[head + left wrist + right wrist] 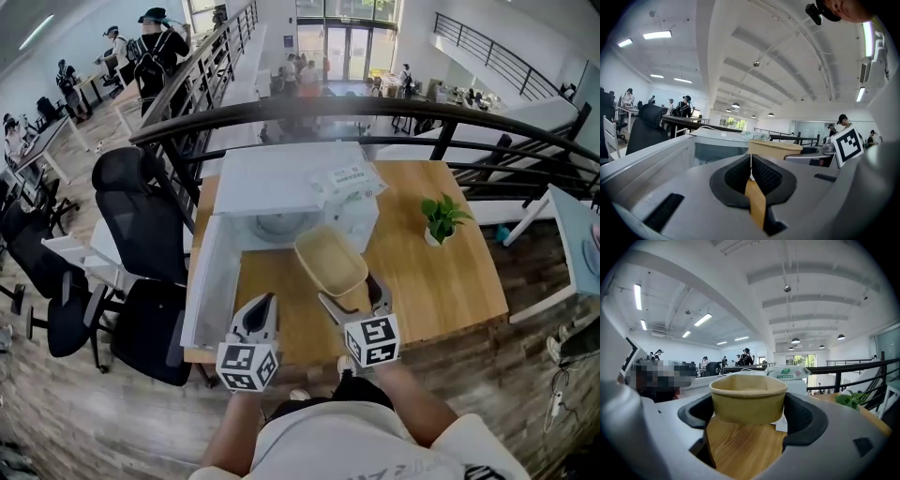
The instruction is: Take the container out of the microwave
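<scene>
A tan paper container hangs tilted above the wooden table, just in front of the white microwave, and is outside the cavity. My right gripper is shut on the container's near wall. In the right gripper view the container is squeezed between both pads of the right gripper. The microwave door stands swung open to the left. By the door's near end sits my left gripper, shut and holding nothing. In the left gripper view the left gripper has its pads together, with the container beyond.
A white packet with green print lies on top of the microwave. A small potted plant stands on the table's right side. A dark railing runs behind the table. Black office chairs stand to the left.
</scene>
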`<state>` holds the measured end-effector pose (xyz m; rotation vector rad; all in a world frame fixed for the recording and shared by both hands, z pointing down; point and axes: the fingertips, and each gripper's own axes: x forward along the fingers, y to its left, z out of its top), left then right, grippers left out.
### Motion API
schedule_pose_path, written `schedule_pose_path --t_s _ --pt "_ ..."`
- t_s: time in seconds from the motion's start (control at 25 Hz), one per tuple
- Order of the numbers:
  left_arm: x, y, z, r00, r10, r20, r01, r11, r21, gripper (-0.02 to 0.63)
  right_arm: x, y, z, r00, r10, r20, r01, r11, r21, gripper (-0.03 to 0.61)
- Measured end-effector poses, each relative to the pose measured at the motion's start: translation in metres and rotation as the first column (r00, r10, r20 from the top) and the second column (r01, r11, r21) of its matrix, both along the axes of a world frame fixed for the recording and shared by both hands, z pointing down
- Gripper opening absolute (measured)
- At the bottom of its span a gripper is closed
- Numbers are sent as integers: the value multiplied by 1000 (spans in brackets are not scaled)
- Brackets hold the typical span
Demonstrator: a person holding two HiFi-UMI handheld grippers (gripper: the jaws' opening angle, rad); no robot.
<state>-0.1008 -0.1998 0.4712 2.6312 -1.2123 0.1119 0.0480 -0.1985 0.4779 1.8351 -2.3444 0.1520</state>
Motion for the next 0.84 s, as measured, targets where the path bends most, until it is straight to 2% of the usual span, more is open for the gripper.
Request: schedule_pose_path --t_s 0.84 --pt "-7 0 3 1000 1 -6 -1 1000 -1 37 2 -5 5 1000 14 8 -14 1000 -11 488"
